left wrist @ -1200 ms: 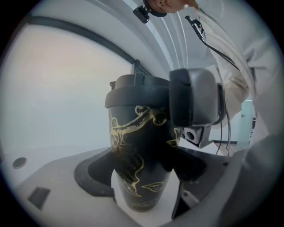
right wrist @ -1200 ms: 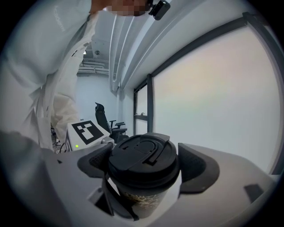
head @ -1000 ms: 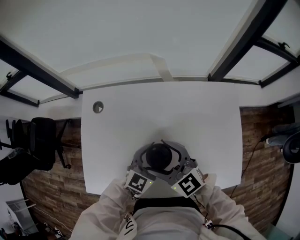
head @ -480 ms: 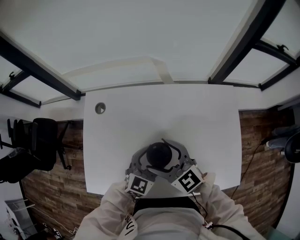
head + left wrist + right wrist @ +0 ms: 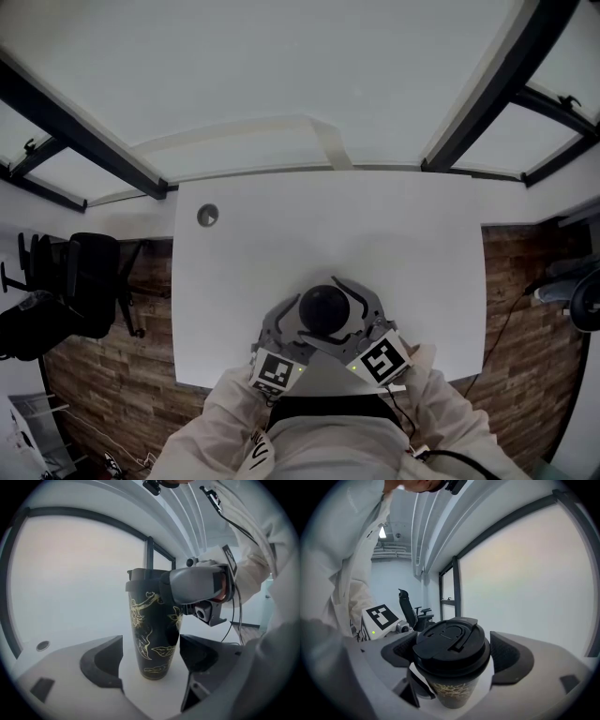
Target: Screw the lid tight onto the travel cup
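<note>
A black travel cup (image 5: 149, 620) with a gold leaf pattern stands upright on the white table (image 5: 281, 244), near its front edge. Its black lid (image 5: 450, 641) sits on top, seen from above as a dark dome (image 5: 324, 309). My right gripper (image 5: 452, 651) is level with the lid, with a pad pressed against each side of it. My left gripper (image 5: 151, 649) is low, at the cup's foot. Its jaws stand wide on either side, with a gap showing on the left. The right gripper's grey body (image 5: 197, 585) hides part of the cup's rim.
A small round grommet hole (image 5: 207, 216) lies at the table's far left corner. A dark office chair (image 5: 84, 281) stands on the wood floor left of the table. The person's white sleeves (image 5: 225, 412) sit at the front edge.
The left gripper has slid a little, back toward the person beside the cup's foot. The cup, lid and right gripper have kept their place. The head camera has shifted slightly.
</note>
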Available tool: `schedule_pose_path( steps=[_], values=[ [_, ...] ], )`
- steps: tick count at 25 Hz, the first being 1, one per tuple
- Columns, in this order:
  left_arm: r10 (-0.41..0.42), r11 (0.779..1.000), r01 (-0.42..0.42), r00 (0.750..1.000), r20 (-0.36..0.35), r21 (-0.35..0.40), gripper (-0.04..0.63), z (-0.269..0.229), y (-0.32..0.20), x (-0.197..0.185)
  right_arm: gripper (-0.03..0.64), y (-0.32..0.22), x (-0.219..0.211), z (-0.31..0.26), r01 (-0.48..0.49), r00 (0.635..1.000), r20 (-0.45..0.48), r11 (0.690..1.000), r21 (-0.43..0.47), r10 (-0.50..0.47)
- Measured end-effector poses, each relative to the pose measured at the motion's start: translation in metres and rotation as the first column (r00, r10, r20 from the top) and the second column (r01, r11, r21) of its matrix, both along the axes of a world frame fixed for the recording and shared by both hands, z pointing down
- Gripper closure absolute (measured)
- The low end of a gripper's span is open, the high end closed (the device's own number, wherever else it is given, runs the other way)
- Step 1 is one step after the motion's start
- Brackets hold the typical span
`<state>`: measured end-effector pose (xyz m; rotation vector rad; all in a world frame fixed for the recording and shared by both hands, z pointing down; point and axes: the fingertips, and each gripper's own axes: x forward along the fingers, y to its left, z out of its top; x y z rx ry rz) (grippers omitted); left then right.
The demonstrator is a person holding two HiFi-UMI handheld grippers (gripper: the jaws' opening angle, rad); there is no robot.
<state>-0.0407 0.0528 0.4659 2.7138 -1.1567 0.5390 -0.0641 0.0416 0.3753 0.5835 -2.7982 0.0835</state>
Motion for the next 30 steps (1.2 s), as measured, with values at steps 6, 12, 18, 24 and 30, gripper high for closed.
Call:
schedule_pose_path(
  steps=[6, 12, 18, 24, 30],
  values=[
    [-0.006, 1.0, 0.006, 1.0, -0.002, -0.004, 0.21, -0.001, 0.0, -0.003, 0.169, 0.002, 0.004, -0.007, 0.013, 1.0, 0.016, 1.0, -0.005, -0.013],
    [-0.004, 1.0, 0.005, 1.0, 0.006, -0.013, 0.21, -0.007, 0.012, -0.008, 0.17, 0.018, 0.019, -0.03, 0.022, 0.995, 0.094, 0.999, -0.039, -0.018],
    [-0.095, 0.996, 0.095, 0.995, -0.028, -0.006, 0.255, -0.036, 0.03, -0.03, 0.173, 0.03, 0.065, -0.058, -0.135, 0.973, 0.178, 0.988, -0.076, 0.147],
    [-0.231, 0.972, 0.234, 0.969, -0.089, 0.023, 0.401, -0.087, 0.031, -0.045, 0.236, 0.03, 0.111, -0.059, -0.337, 0.931, 0.121, 0.939, -0.074, 0.343],
    [-0.374, 0.923, 0.381, 0.921, -0.11, 0.051, 0.569, -0.111, 0.031, -0.063, 0.563, 0.025, 0.142, -0.06, -0.49, 0.86, 0.119, 0.869, -0.075, 0.496]
  ],
)
